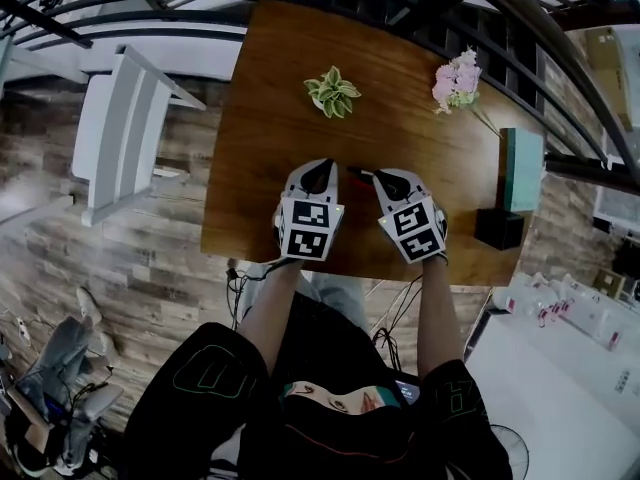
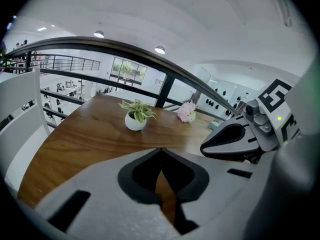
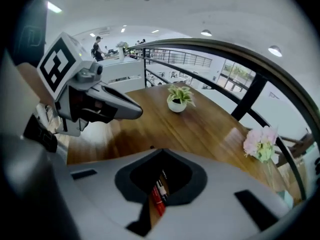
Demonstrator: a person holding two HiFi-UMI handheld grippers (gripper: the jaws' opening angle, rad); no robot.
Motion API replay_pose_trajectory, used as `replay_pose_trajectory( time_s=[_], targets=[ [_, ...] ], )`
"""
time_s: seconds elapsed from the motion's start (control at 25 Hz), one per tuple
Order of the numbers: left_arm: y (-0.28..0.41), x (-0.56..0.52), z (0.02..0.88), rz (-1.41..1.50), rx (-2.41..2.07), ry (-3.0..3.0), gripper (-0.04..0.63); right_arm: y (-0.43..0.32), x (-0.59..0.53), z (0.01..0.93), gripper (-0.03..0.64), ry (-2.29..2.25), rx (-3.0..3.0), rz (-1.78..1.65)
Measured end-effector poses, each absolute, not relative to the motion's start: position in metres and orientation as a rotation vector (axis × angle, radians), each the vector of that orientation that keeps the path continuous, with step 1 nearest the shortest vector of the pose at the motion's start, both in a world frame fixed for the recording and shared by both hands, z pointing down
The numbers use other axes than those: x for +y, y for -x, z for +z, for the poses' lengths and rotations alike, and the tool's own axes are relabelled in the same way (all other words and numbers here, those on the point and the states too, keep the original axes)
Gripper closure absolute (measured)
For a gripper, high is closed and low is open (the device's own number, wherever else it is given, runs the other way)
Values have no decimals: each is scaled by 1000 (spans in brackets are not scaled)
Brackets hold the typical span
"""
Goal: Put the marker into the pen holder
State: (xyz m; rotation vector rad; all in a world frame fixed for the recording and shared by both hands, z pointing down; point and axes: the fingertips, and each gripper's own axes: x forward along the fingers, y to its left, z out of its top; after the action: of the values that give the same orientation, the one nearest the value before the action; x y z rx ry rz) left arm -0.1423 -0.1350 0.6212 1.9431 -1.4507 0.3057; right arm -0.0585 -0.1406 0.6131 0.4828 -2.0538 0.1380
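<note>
Left tongs [image 2: 161,154]: drawn together so the tips meet. Only a thin slit is left, showing bare wood of the counter [image 1: 260,168]. They hold nothing and sit at the near edge, just left of the other tongs.

Marker [image 3: 158,200]: a red marker on the counter, near the near edge between the two tongs' tips and hard against the right one. In the right gripper view it shows through the slit under those tongs, its long axis running along them. A white-and-black stretch lies beside the red; I cannot tell whether that is a label or a second pen.

Right tongs [image 3: 161,156]: also drawn together at the tips, with a slit about as narrow as on the left. I judge that the marker lies beneath them and is not pinched. This is clearly the nearer hand.

Pen holder [image 1: 499,228]: a small black box on the counter's right side at the near edge, in front of an upright teal box [image 1: 522,168]. It is well apart from the marker, to the right of the right tongs.

Coming move: it likely calls for opening the right tongs across the marker, then carrying it right.
</note>
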Motion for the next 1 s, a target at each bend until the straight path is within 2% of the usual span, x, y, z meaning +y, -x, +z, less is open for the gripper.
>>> replay_pose_trajectory(
  time_s=[0.44, 1.0],
  targets=[
    [146, -119, 635, 283, -1467, -1891, 588, 86, -124, 651, 583, -132, -1895, -59],
    [165, -112, 637, 225, -1508, -1825, 588, 85, -127, 681, 569, 8, -1724, -199]
  ],
)
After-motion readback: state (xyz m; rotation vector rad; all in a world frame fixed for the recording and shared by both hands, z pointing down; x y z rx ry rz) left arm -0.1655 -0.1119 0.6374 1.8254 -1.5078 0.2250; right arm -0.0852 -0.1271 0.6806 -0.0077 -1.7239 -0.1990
